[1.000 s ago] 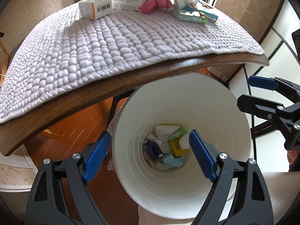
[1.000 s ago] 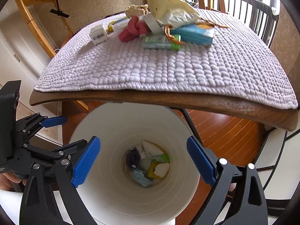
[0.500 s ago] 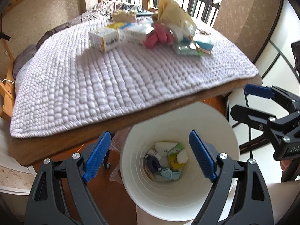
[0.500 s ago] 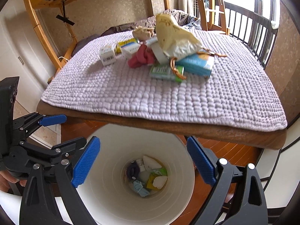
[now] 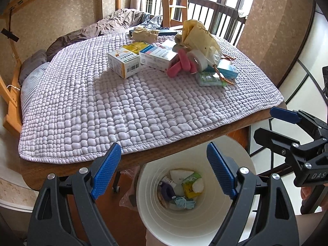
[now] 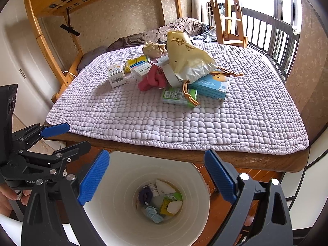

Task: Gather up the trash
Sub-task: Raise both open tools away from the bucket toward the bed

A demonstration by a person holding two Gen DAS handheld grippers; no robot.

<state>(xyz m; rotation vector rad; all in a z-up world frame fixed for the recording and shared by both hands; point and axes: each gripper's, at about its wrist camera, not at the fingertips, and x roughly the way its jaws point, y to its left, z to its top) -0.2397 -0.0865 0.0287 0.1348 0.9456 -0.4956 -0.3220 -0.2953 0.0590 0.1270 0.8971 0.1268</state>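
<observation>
A white bin (image 5: pixel 244 160) (image 6: pixel 123 174) stands on the floor under the table's near edge, with several scraps in its bottom. On the quilted mat (image 5: pixel 123 102) (image 6: pixel 205 123) lie medicine boxes (image 5: pixel 123 64) (image 6: pixel 116 77), a pink cloth (image 5: pixel 180 64) (image 6: pixel 151 80), a yellow bag (image 5: pixel 198 35) (image 6: pixel 188 59), a green packet (image 5: pixel 211 79) (image 6: pixel 178 96) and a blue box (image 6: pixel 211 86). My left gripper (image 5: pixel 164 172) and right gripper (image 6: pixel 156 176) are both open and empty, above the bin. Each shows in the other's view: the right (image 5: pixel 272 121), the left (image 6: pixel 67 137).
The wooden table edge (image 5: pixel 184 149) (image 6: pixel 205 155) overhangs part of the bin. A crumpled brown paper (image 5: pixel 143 33) (image 6: pixel 153 48) lies at the mat's far side. A bunk bed frame and ladder (image 6: pixel 225 10) stand behind, a dark railing (image 6: pixel 272 39) to the right.
Both grippers have risen and tilted up from deep over the bin. The table top and its items now fill the upper view; the bin looks smaller and lower.
</observation>
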